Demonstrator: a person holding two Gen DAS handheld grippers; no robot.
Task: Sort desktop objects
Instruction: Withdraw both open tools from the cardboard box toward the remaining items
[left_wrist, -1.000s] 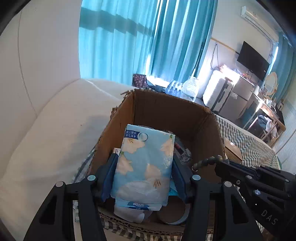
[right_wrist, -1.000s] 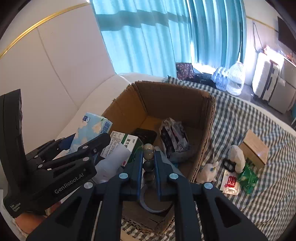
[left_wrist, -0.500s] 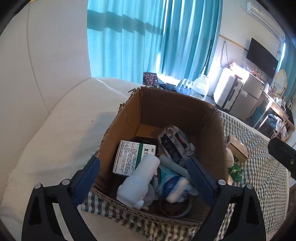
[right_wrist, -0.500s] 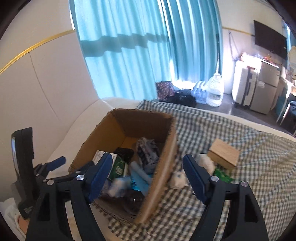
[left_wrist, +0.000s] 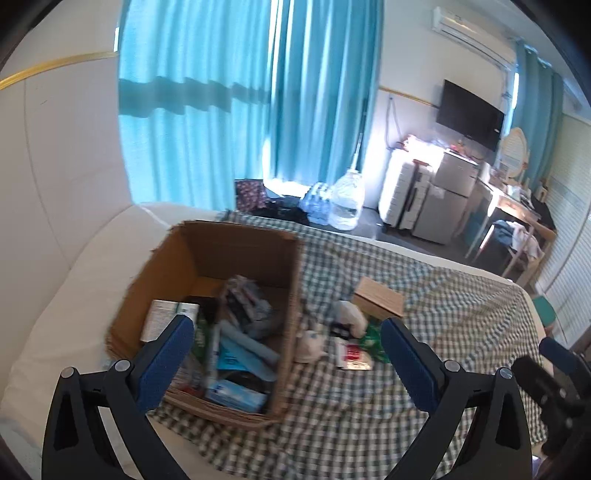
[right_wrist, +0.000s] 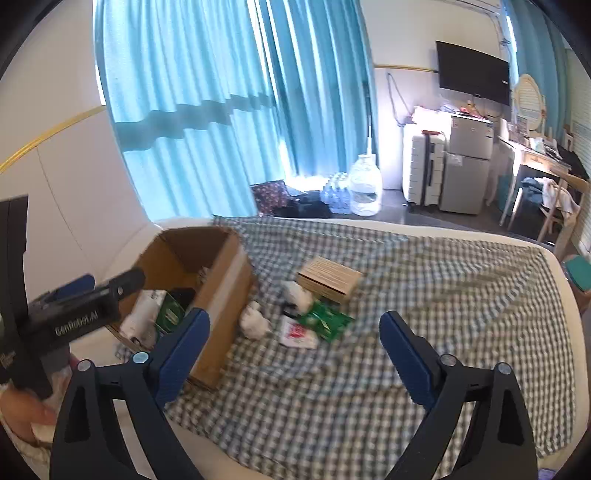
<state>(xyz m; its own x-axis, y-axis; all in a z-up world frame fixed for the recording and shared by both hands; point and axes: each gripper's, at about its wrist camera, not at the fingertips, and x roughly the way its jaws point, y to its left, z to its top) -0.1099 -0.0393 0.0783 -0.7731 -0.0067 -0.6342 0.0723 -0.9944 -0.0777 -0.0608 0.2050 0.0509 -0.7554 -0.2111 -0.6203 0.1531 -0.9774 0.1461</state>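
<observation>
The left gripper (left_wrist: 286, 352) gapes wide and empty at lower centre of its view, above the cardboard box (left_wrist: 291, 295) at centre left. The right gripper (right_wrist: 293, 345) is likewise spread wide, holding nothing. The box (right_wrist: 225, 291) sits left of centre, packed with items. Just right of it on the checked cloth (right_wrist: 424, 295) lie a white plush toy (right_wrist: 253, 321), a green packet (right_wrist: 325, 319) and a small wooden box (right_wrist: 328, 278).

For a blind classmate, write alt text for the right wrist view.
The open right gripper hovers empty above a checked cloth, where a small wooden box and packets lie beside a cardboard box.
</observation>
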